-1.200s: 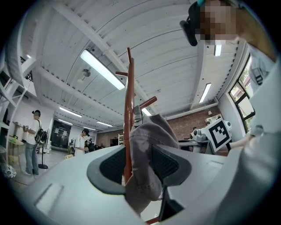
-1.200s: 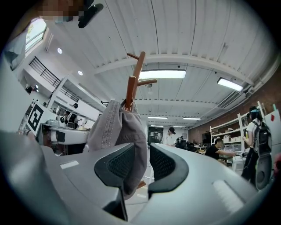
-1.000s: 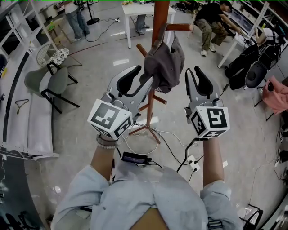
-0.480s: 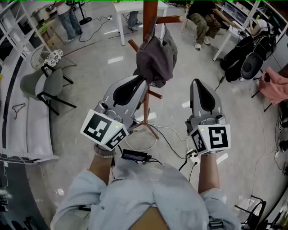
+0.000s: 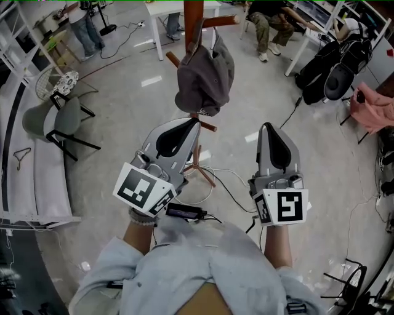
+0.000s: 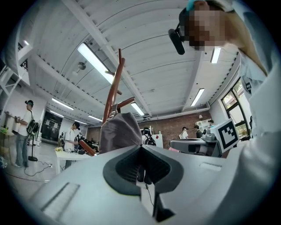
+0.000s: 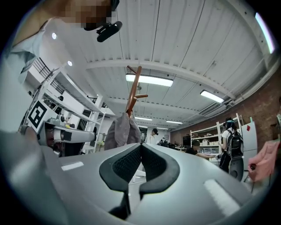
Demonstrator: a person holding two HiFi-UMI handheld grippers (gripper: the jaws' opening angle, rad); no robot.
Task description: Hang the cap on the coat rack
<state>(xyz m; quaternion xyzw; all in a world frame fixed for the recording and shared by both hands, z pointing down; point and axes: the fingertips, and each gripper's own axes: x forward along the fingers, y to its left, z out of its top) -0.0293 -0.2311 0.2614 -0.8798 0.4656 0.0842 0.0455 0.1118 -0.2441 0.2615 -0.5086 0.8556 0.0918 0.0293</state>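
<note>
The cap (image 5: 203, 77), grey and soft, hangs on the coat rack (image 5: 193, 18). It is caught on a short peg (image 5: 218, 21) that sticks out to the right of the brown pole, and its body droops down the near side of the pole, clear of the floor (image 5: 123, 98). In the left gripper view the cap (image 6: 119, 132) shows just beyond the jaw tips, against the slanting pole (image 6: 113, 92). In the right gripper view it (image 7: 123, 131) hangs to the left of the tips, under the pole (image 7: 134, 88).

Neither claw touches the cap. The left claw (image 5: 196, 121) sits near and just below it. Its jaws have just been closing and now meet tip to tip with nothing between them. The right claw (image 5: 266, 126) is level with it further right, apart from the cap, its jaws likewise pressed together on nothing. Each claw carries its marker cube (image 5: 143, 189) at the near end, by the person's wrist.

Below the rack's spread feet, cables (image 5: 215, 181) trail across the pale floor. A grey chair (image 5: 58, 120) stands off to the left. Black bags (image 5: 326, 74) sit at the far right, and a seated person (image 5: 265, 18) is at the far edge.
</note>
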